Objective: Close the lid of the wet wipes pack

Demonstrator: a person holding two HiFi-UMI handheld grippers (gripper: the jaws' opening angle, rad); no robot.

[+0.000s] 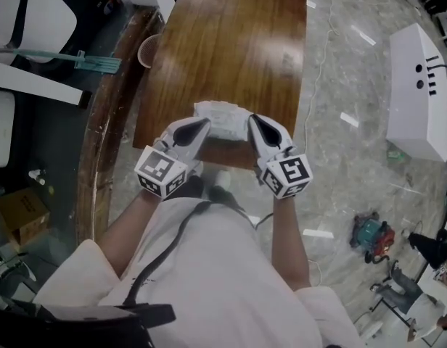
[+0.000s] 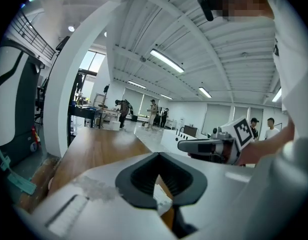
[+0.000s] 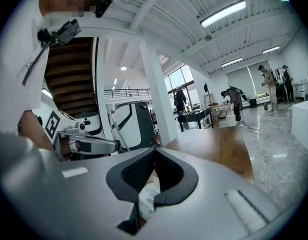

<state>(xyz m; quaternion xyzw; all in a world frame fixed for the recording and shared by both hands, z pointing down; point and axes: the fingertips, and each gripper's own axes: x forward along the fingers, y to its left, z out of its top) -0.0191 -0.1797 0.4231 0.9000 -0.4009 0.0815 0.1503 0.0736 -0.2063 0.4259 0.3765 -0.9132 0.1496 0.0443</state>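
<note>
The white wet wipes pack (image 1: 222, 119) lies at the near edge of the brown wooden table (image 1: 231, 42). Whether its lid stands open I cannot tell. My left gripper (image 1: 202, 125) is at the pack's left end and my right gripper (image 1: 252, 120) at its right end, tips pointing inward toward each other. Both are shut with nothing between the pads. In the left gripper view the left gripper (image 2: 158, 155) has the pack (image 2: 161, 196) showing white below its tips. The right gripper view shows the right gripper (image 3: 154, 151) with the pack (image 3: 146, 196) just under it.
A pale cup (image 1: 147, 51) sits at the table's left edge. A white machine (image 1: 419, 93) stands on the floor to the right, with a red and green tool (image 1: 372, 235) nearer. A cardboard box (image 1: 22, 212) lies on the left floor.
</note>
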